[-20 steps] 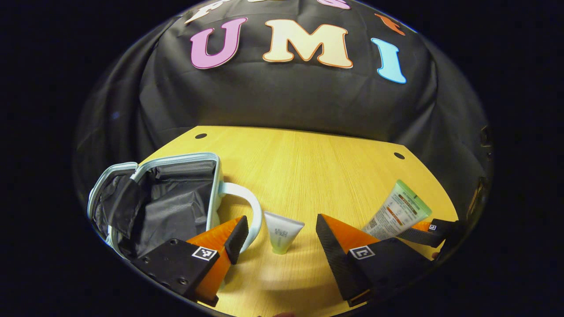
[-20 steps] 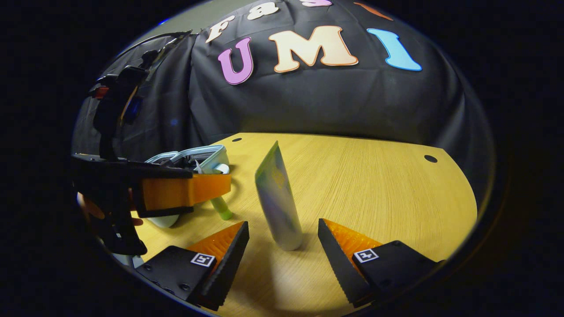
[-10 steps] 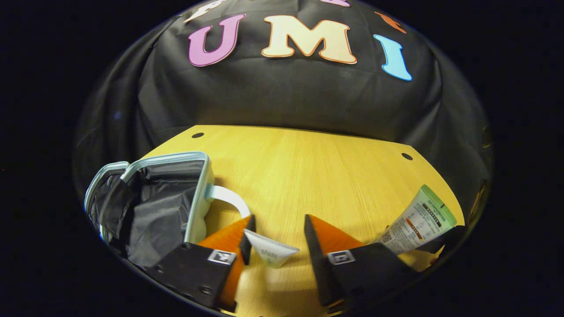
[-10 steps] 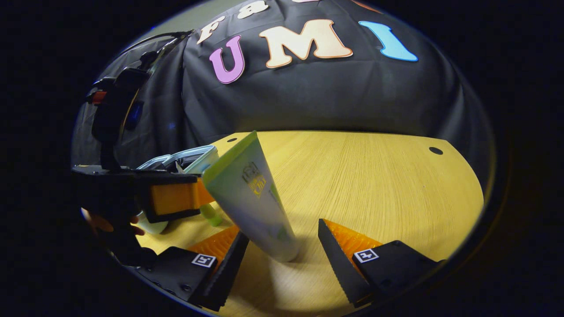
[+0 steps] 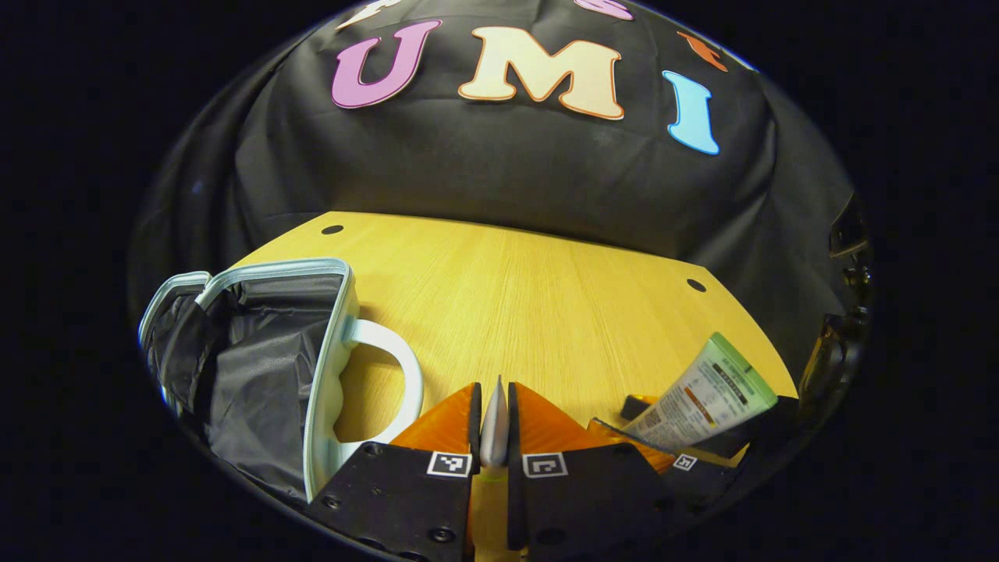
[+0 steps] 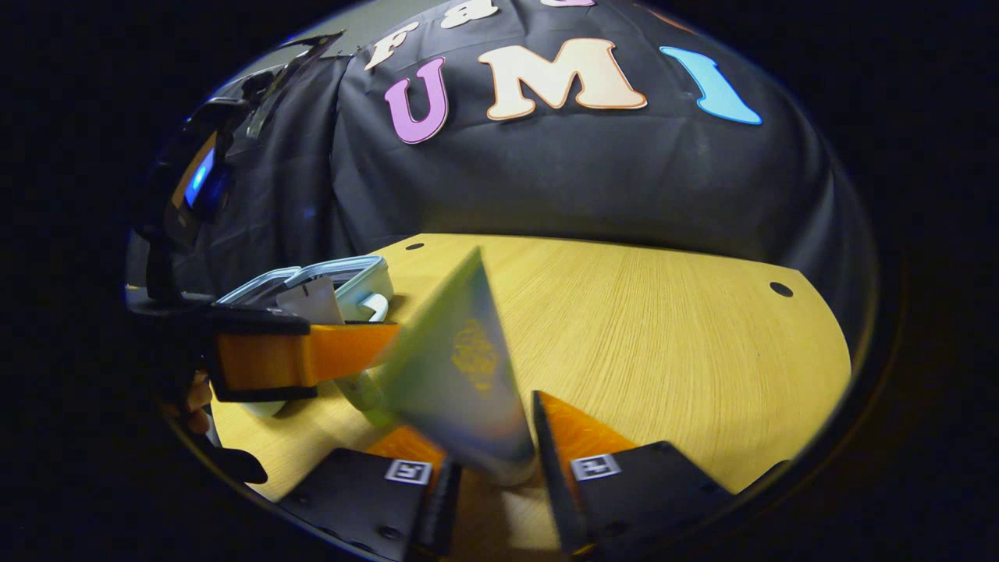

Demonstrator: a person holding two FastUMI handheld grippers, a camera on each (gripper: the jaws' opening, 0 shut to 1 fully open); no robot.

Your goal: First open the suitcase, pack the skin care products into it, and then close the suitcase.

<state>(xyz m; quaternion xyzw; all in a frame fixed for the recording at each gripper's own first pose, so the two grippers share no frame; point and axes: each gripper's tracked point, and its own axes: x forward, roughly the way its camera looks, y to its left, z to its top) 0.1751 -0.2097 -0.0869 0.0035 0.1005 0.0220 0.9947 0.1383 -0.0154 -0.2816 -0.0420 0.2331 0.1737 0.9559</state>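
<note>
The pale blue suitcase [image 5: 257, 367] lies open at the left, showing its dark lining and white handle [image 5: 394, 367]. My left gripper [image 5: 493, 414] is shut on a small white tube [image 5: 493, 425], seen edge-on between its orange fingers. A large green tube [image 5: 706, 394] leans at the lower right. In the right gripper view my right gripper [image 6: 495, 460] is shut on the base of this large green tube [image 6: 460, 367], which tilts left. Beyond it the left gripper [image 6: 304, 355] holds the small white tube [image 6: 312, 300] near the suitcase [image 6: 343, 277].
The wooden table [image 5: 546, 297] stretches bare behind both tubes up to the black cloth wall. A hand [image 6: 195, 394] holds the left gripper at the left edge of the right gripper view. Small round holes [image 6: 780, 289] mark the table's far corners.
Both grippers went from open to shut. The left closed on the small white tube and turned it edge-on. The right closed on the large green tube, which tipped left.
</note>
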